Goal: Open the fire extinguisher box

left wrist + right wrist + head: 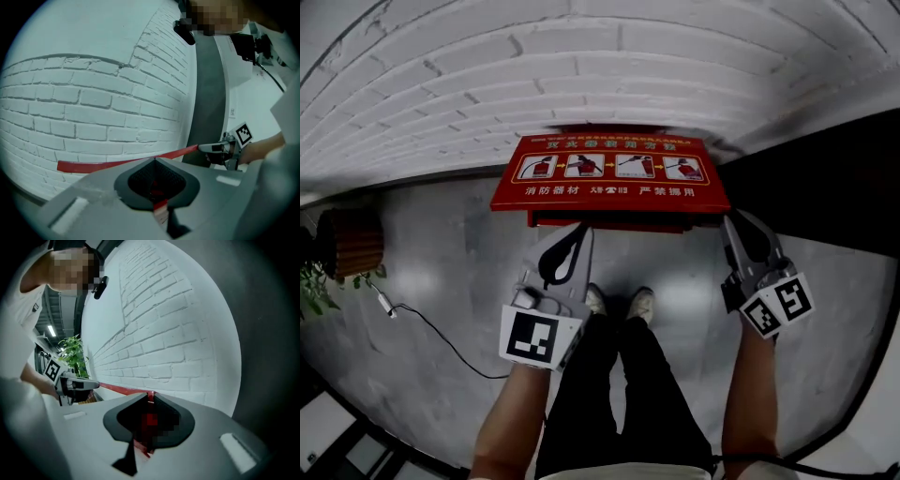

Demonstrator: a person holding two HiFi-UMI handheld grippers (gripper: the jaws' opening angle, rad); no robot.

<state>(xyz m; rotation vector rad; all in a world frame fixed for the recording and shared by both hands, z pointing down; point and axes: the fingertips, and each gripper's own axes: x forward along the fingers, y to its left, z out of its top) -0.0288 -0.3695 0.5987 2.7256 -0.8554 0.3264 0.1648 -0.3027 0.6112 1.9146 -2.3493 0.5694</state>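
A red fire extinguisher box [619,221] stands on the floor against the white brick wall. Its lid [609,169], printed with picture instructions, faces up at me. My left gripper [579,230] is shut on the lid's front edge near the left end. My right gripper [731,220] is shut on the same edge at the right corner. In the left gripper view the red lid edge [112,164] runs from my left gripper [155,161] across to the right gripper [208,148]. In the right gripper view the lid edge [122,389] enters my right gripper [151,397], with the left gripper [91,384] farther along.
The brick wall [487,75] stands right behind the box. A potted plant [342,246] is at the left, and a thin cable [431,328] trails over the grey floor. A dark panel [825,178] lies at the right. The person's shoes [619,302] are just in front of the box.
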